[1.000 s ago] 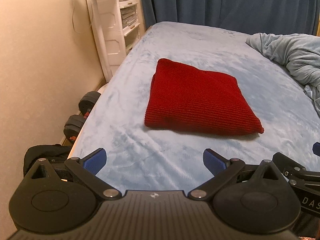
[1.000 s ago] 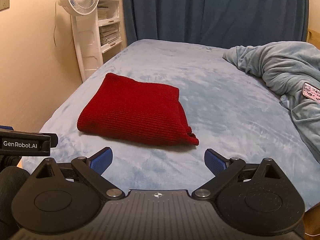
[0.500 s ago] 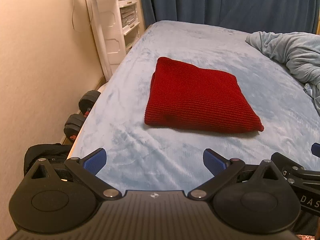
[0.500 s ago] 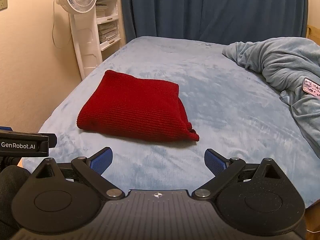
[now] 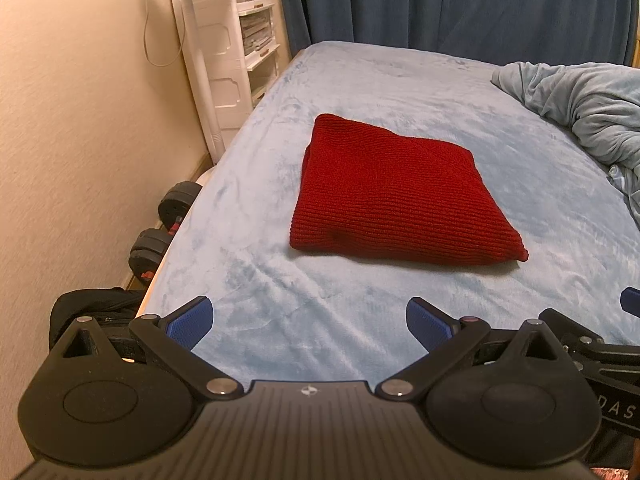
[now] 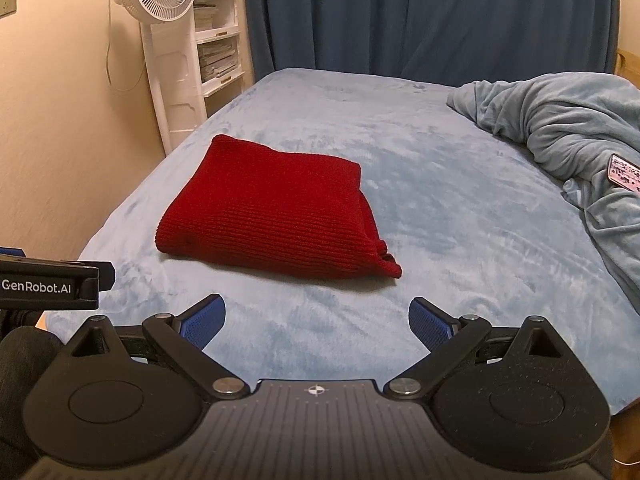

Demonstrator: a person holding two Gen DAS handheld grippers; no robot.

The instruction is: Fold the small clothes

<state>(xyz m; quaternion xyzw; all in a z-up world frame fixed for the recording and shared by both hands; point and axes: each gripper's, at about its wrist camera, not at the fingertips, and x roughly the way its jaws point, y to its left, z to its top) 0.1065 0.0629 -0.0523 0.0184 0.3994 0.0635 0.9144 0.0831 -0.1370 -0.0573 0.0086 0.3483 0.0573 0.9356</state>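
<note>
Fingers, left set [image 5: 308,322] and right set [image 6: 316,322]: blue pads spread wide apart, clamped on nothing, held above the near edge of the bed [image 5: 400,92]. Red knit garment [image 5: 394,196]: folded into a thick rectangle, ribbed, soft; lies ahead of both, well apart from my pads, its near folded edge running left to right. From my right it sits ahead and leftward; neither side is clearly nearer. Bed cover: pale blue plush. Task looks complete.
</note>
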